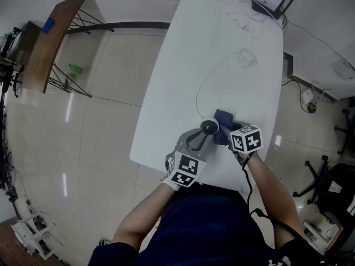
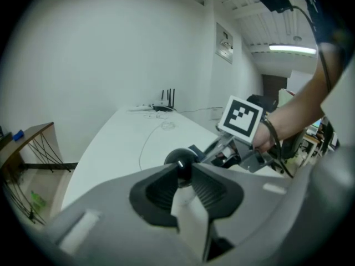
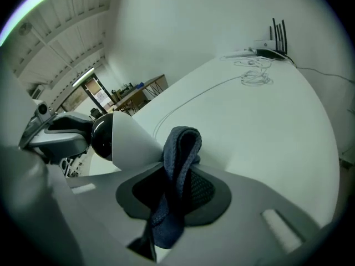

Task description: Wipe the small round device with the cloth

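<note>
The small round device (image 1: 209,127), a white body with a glossy black dome, is clamped in my left gripper (image 1: 201,138) just above the near end of the white table (image 1: 183,65). The left gripper view has its black dome (image 2: 181,160) showing between the pads. My right gripper (image 1: 226,134) is shut on a folded dark blue cloth (image 1: 224,118). In the right gripper view the cloth (image 3: 181,165) sticks up between the pads, right beside the device's white side (image 3: 125,144). Whether they touch I cannot tell.
A thin white cable (image 1: 206,82) runs from the device up the table to a loose coil (image 1: 247,57). A router (image 1: 270,1) with antennas sits at the far end. A wooden stand (image 1: 55,37) is off to the left and an office chair (image 1: 333,182) to the right.
</note>
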Tool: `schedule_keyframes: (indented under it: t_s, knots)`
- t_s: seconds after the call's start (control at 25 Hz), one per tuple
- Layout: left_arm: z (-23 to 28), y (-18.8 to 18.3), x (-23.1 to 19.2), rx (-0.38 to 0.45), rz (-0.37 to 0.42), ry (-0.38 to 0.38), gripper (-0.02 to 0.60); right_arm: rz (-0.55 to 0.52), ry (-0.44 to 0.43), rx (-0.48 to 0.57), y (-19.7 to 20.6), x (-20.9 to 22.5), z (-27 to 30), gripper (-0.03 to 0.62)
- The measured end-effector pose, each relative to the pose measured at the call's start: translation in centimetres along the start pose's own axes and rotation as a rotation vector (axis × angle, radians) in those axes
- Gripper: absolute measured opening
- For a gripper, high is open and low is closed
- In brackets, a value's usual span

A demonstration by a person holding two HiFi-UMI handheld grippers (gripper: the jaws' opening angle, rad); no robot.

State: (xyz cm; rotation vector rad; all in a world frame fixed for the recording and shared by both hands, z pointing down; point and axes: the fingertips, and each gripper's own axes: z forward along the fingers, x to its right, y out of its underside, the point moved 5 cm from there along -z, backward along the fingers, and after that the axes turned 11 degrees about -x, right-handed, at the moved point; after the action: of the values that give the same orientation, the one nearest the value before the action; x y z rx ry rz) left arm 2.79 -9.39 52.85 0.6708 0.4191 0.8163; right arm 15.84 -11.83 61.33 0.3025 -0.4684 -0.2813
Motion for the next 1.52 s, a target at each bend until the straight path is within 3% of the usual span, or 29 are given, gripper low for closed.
schedule_keyframes:
  t_s: [0.16, 0.36, 0.68, 0.88, 1.04, 1.52]
  knots:
    - [0.2, 0.2, 0.0, -0.014, -0.040, -0.001, 0.081, -0.030, 0.037, 0.015, -0.1, 0.1, -0.4, 0.086]
    - [-0.9, -0.3, 0.4, 0.016, -0.031, -0.021, 0.087, -0.100, 0.063, 0.153, -1.4, -1.4, -4.4, 0.087]
    - [-0.4, -1.3, 0.7, 0.018, 0.032, -0.037, 0.081, -0.552, 0.187, 0.245, -3.7, -8.1, -10.0, 0.087]
    - [0.3, -1.1, 0.8, -0.001, 0.059, -0.042, 0.074, -0.760, 0.230, 0.198, -4.2, -11.4, -10.3, 0.086]
    - [0.2, -1.1, 0.9, -0.004, 0.055, -0.031, 0.073, -0.766, 0.232, 0.170, -4.6, -10.9, -9.5, 0.086]
    - [-0.1, -0.8, 1.3, -0.010, 0.026, 0.007, 0.074, -0.634, 0.140, 0.159, -6.2, -8.0, -8.6, 0.086]
